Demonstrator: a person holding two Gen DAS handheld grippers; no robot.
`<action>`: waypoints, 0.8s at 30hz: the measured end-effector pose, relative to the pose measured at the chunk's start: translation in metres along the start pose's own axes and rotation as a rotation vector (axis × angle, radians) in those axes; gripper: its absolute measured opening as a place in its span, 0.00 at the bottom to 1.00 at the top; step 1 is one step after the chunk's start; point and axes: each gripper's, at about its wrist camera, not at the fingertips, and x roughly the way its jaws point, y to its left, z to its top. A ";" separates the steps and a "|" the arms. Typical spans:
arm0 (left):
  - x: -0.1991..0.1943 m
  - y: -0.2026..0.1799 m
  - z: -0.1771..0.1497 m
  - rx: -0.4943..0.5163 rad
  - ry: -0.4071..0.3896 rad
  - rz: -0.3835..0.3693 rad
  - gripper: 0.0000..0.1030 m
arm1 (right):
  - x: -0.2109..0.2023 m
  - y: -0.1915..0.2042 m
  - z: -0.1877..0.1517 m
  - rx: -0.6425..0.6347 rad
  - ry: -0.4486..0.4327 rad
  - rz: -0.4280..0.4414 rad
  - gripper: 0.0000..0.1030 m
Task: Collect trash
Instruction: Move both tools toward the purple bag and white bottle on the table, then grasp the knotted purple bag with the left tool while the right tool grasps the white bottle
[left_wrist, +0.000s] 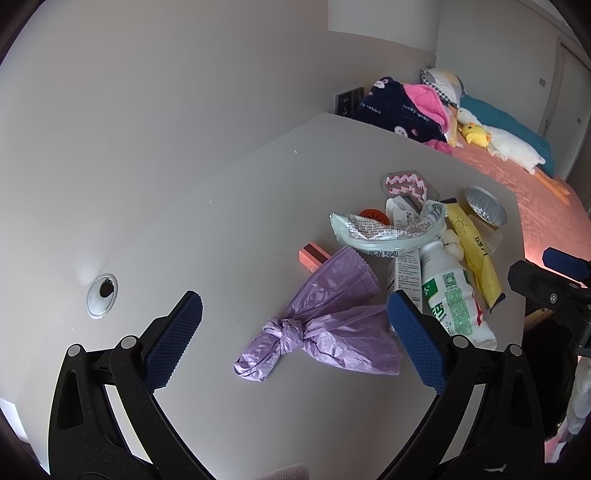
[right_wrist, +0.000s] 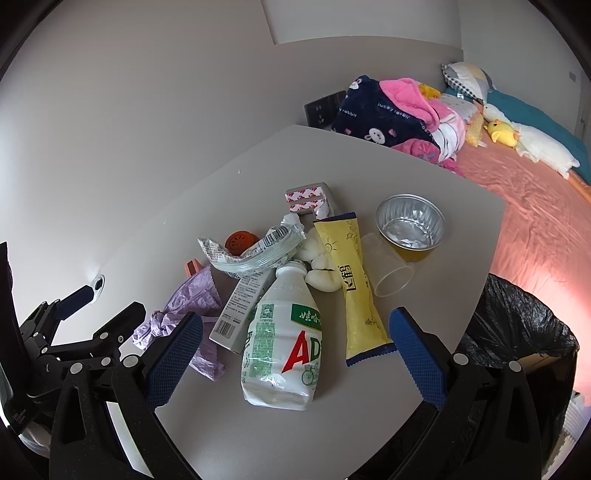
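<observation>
Trash lies heaped on a grey table (left_wrist: 221, 229) (right_wrist: 229, 417). A knotted purple plastic bag (left_wrist: 325, 317) (right_wrist: 192, 299) lies between the wide-open fingers of my left gripper (left_wrist: 295, 339), which hovers just above it. My right gripper (right_wrist: 295, 354) is open over a crushed white and green bottle (right_wrist: 284, 339) (left_wrist: 454, 299), with a yellow sachet (right_wrist: 354, 291) (left_wrist: 472, 251) beside it. A crumpled silver wrapper (right_wrist: 251, 254) (left_wrist: 373, 232), a foil cup (right_wrist: 410, 225) (left_wrist: 484, 206), a clear plastic cup (right_wrist: 388, 269) and a grey box (right_wrist: 240, 306) lie further back.
A bin lined with a black bag (right_wrist: 517, 332) stands at the table's right edge. Behind is a bed with a pink sheet (right_wrist: 535, 206), blankets and plush toys (left_wrist: 509, 144). A cable hole (left_wrist: 102, 295) sits in the table's left part, by the wall.
</observation>
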 end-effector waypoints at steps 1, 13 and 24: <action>0.000 0.000 0.000 0.001 -0.002 0.000 0.94 | -0.001 0.000 0.000 0.001 0.000 0.000 0.97; 0.005 -0.006 0.000 0.028 0.009 -0.021 0.94 | 0.004 -0.002 0.000 0.007 0.016 0.002 0.97; 0.040 -0.003 -0.002 0.086 0.087 -0.059 0.94 | 0.041 0.000 -0.005 0.032 0.127 0.039 0.90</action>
